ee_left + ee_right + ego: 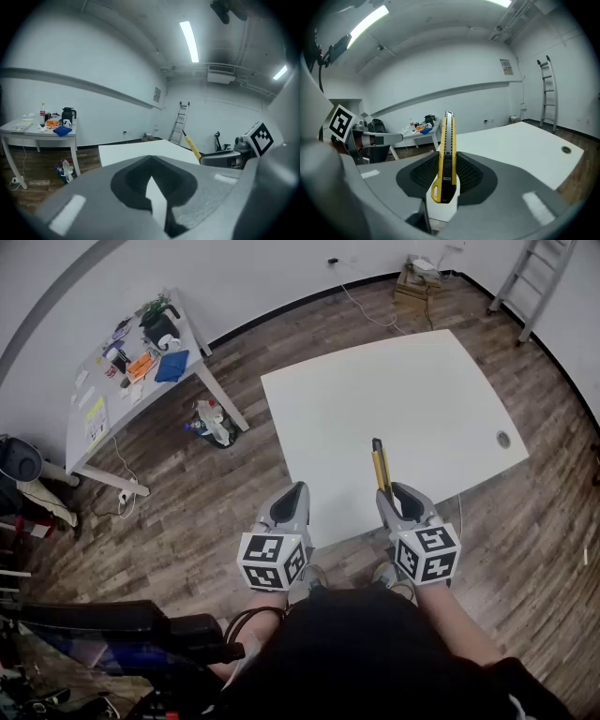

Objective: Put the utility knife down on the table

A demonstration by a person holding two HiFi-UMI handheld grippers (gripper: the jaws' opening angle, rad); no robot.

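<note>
My right gripper clamps the knife, poised over the table's near edge for lowering. Left gripper hangs closed, empty.

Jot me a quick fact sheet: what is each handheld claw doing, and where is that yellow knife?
Left gripper: jaws together, nothing between them
Right gripper: shut on the utility knife
Knife position: pointing forward over the near edge of the white table, not yet set down
Background: cluttered side table, ladder
</note>
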